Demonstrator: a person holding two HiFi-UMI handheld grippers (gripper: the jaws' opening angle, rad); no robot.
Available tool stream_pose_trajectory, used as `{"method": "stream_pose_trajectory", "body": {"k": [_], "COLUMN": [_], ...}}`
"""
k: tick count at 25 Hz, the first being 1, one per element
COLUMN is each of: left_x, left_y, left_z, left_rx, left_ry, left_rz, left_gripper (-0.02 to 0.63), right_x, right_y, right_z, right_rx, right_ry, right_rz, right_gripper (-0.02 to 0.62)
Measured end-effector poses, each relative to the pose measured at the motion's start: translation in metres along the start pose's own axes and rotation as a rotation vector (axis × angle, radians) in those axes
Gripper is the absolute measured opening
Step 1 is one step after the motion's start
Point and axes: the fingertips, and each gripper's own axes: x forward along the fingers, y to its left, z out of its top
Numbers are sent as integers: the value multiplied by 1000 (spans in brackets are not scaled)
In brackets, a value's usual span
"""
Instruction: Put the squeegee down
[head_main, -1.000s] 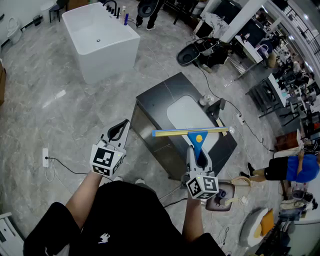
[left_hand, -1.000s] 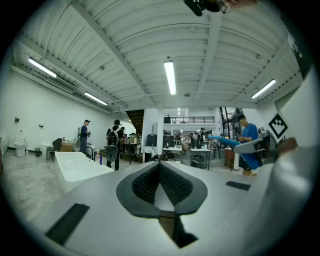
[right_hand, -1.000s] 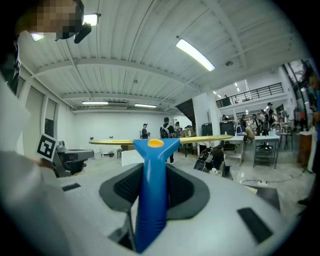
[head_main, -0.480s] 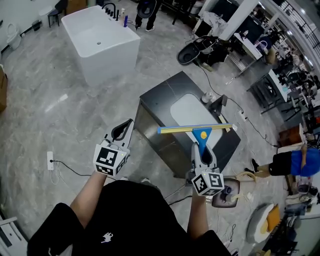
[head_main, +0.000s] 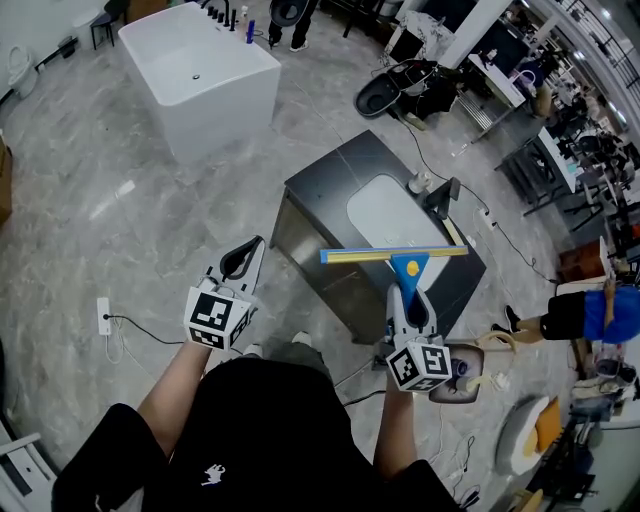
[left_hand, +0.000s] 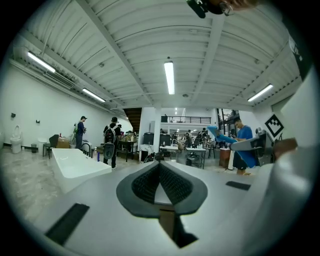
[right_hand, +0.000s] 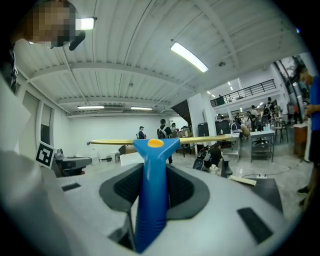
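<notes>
Head view. The right gripper (head_main: 407, 300) holds the squeegee (head_main: 402, 266) by its tapered blue plastic handle. The straight yellow-edged blade lies crosswise beyond the jaw tips, in the air above a dark grey slab-sided cabinet (head_main: 325, 190). A white oval basin (head_main: 385, 218) is set into the cabinet top. The left gripper (head_main: 251, 247) is well apart from the squeegee, over the veined grey marble floor (head_main: 90, 200). A white rectangular bathtub (head_main: 195, 70) stands on the floor farther off, with dark taps at its far rim.

Left gripper view. The ribbed black pads meet at their tips, and nothing is between them.

Right gripper view. The jaws stand partly apart, and their ribbed pads press both sides of the smooth blue handle. A round yellow stud marks the head of the handle, and the thin blade runs level across the view just past the jaws.
</notes>
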Motion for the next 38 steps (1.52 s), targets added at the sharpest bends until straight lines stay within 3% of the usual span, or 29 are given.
{"method": "stream_pose_trajectory", "body": {"k": [11, 38], "left_x": [36, 215], "left_y": [-19, -65], "left_z": [-9, 3], "left_rx": [14, 69], "left_ry": [24, 78], "left_rz": [-7, 64], "left_gripper": [5, 5], "right_x": [14, 133], "right_y": [-34, -182], "right_z": [-3, 12], "right_rx": [8, 56], "right_ry": [14, 48], "right_rz": [15, 173], "right_gripper": [130, 130]}}
